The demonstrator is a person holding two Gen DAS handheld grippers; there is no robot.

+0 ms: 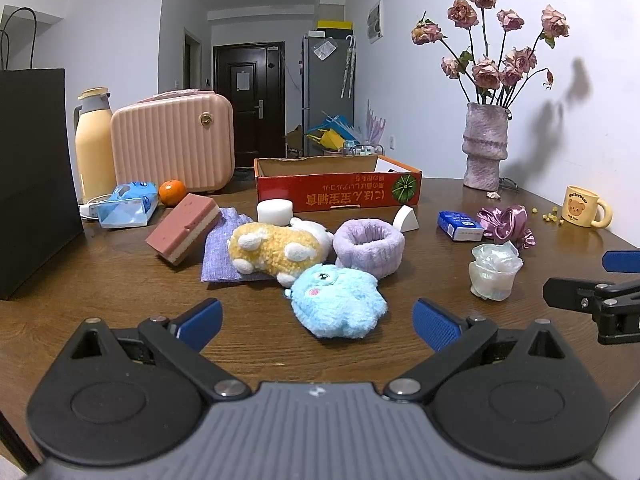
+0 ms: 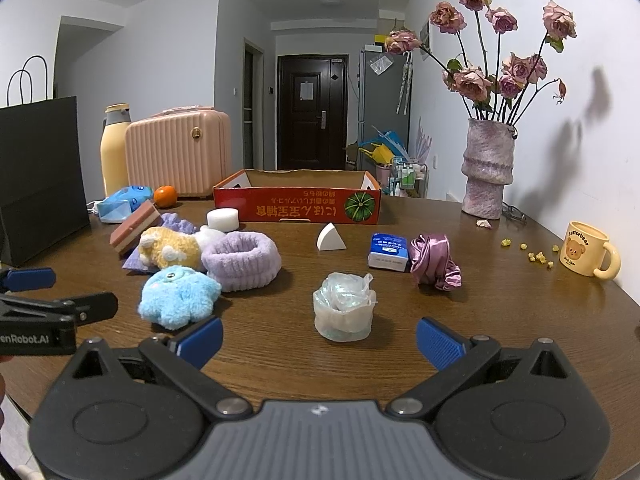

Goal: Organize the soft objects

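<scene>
A blue plush toy (image 1: pixel 338 302) lies on the brown table just ahead of my open, empty left gripper (image 1: pixel 318 326); it also shows in the right wrist view (image 2: pixel 178 294). Behind it lie a yellow plush (image 1: pixel 274 250), a purple fluffy band (image 1: pixel 368 246), a purple cloth (image 1: pixel 222 252), a layered sponge (image 1: pixel 186 226) and a white round sponge (image 1: pixel 275 211). My right gripper (image 2: pixel 320 340) is open and empty, just short of a crumpled clear plastic cup (image 2: pixel 344 306). A pink satin scrunchie (image 2: pixel 434 260) and a white wedge sponge (image 2: pixel 330 238) lie further back.
A red cardboard box (image 1: pixel 340 190) stands open at the back middle. A black bag (image 1: pixel 34 180), a thermos (image 1: pixel 94 144), a pink case (image 1: pixel 172 140), a tissue pack (image 1: pixel 130 204) and an orange (image 1: pixel 172 192) sit left. A vase (image 2: pixel 486 168), a mug (image 2: pixel 586 250) and a blue packet (image 2: pixel 388 250) sit right.
</scene>
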